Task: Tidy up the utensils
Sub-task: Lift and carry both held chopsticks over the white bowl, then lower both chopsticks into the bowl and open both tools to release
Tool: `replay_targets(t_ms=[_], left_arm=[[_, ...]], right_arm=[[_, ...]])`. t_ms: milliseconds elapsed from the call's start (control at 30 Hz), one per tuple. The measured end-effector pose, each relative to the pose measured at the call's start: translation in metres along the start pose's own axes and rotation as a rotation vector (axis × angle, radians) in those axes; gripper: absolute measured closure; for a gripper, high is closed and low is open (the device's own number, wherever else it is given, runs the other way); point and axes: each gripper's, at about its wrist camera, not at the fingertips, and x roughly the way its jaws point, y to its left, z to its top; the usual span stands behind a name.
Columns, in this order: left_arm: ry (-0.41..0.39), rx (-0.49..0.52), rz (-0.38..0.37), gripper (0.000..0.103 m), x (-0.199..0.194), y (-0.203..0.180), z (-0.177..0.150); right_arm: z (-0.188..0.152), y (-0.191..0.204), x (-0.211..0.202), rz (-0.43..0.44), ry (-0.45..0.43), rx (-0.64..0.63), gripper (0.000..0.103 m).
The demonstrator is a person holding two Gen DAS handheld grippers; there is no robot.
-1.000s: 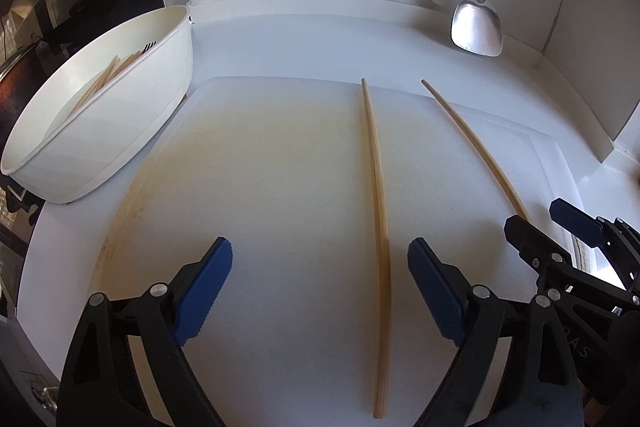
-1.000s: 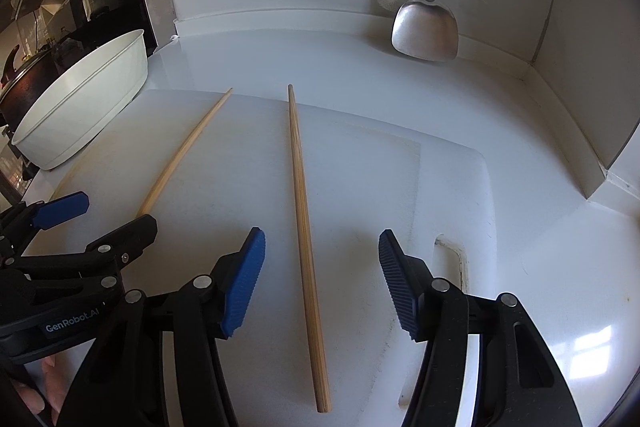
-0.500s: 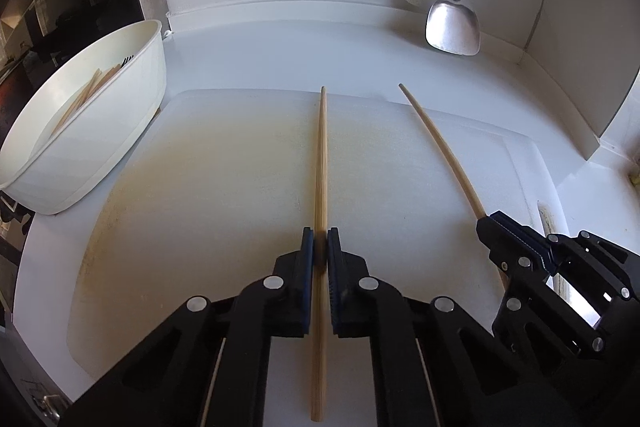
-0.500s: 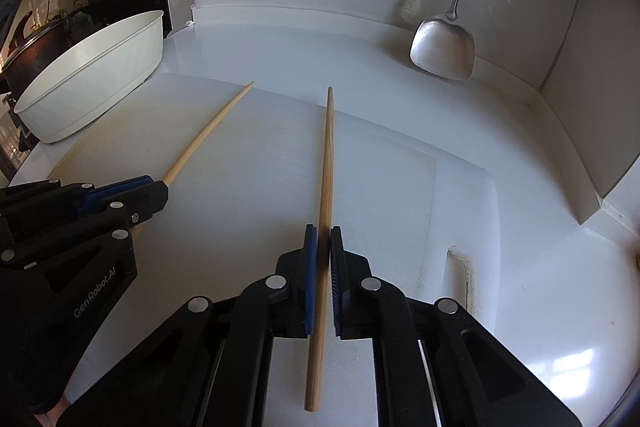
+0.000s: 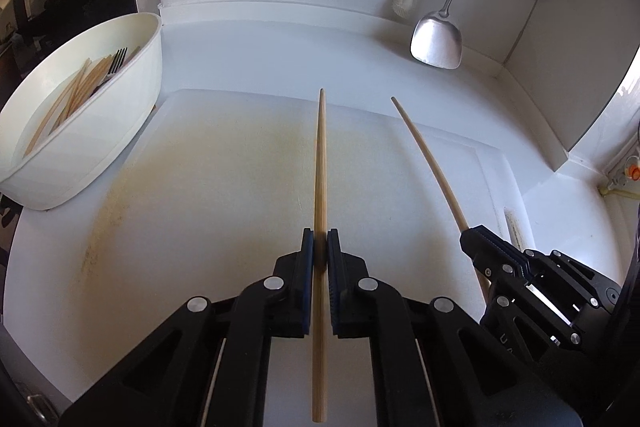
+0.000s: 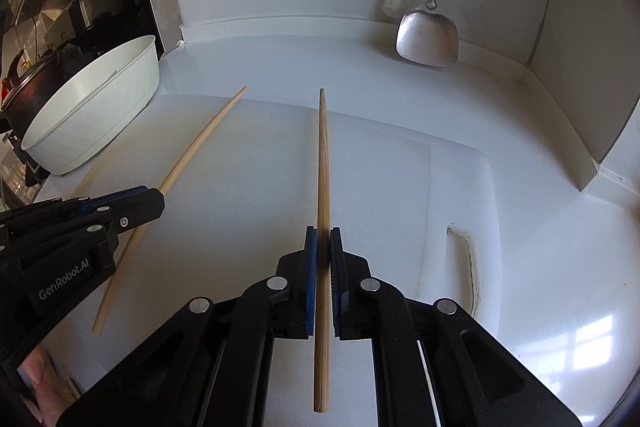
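Each tool [image 5: 319,253] [image 6: 323,251] clamps a chopstick [image 5: 320,163] [image 6: 323,163], tips pointing roughly toward the back wall.

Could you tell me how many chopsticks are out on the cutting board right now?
2: one chopstick clamped in the left gripper, the other chopstick in the right gripper. More sit in the white tub.

Two loose chopsticks [image 5: 320,163] [image 5: 430,163], two grippers [image 5: 320,247] [image 6: 323,243], one white tub [image 5: 120,131] of utensils, one cutting board [image 5: 200,187], one metal spatula [image 5: 436,41], one brush [image 5: 404,1].
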Motion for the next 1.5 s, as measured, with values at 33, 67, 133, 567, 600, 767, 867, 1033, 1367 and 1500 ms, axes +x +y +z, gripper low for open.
replay_targets(t_ms=[33,67,133,567,600,767,867,1033,1367,1500], left_arm=[[0.001,-0.003,-0.013,0.096,-0.003,0.002,0.002],[0.001,-0.007,-0.021,0.096,-0.007,0.005,0.004],[-0.008,-0.013,-0.031,0.096,-0.017,0.011,0.008],[-0.092,-0.107,0.044,0.096,-0.107,0.102,0.047],[-0.100,-0.121,0.056,0.096,-0.112,0.116,0.051],[-0.132,-0.171,0.109,0.096,-0.123,0.193,0.068],[-0.127,-0.175,0.120,0.096,-0.117,0.241,0.083],[-0.111,-0.131,0.115,0.096,-0.099,0.303,0.108],[0.010,-0.084,0.060,0.096,-0.043,0.342,0.135],[0.033,-0.076,0.062,0.096,-0.029,0.347,0.134]], right_arm=[[0.001,0.001,-0.002,0.001,-0.001,0.008,0.097],[0.002,0.002,-0.006,0.002,-0.004,0.016,0.097],[0.005,0.006,-0.013,0.006,-0.014,0.029,0.097],[0.074,0.075,-0.066,0.099,-0.128,0.009,0.097],[0.081,0.085,-0.067,0.105,-0.133,-0.001,0.097],[0.117,0.146,-0.061,0.144,-0.160,-0.036,0.097],[0.136,0.184,-0.042,0.154,-0.156,-0.023,0.097],[0.159,0.246,-0.009,0.147,-0.128,0.003,0.097],[0.174,0.310,0.053,0.165,0.001,0.042,0.097],[0.174,0.321,0.072,0.171,0.054,0.026,0.097]])
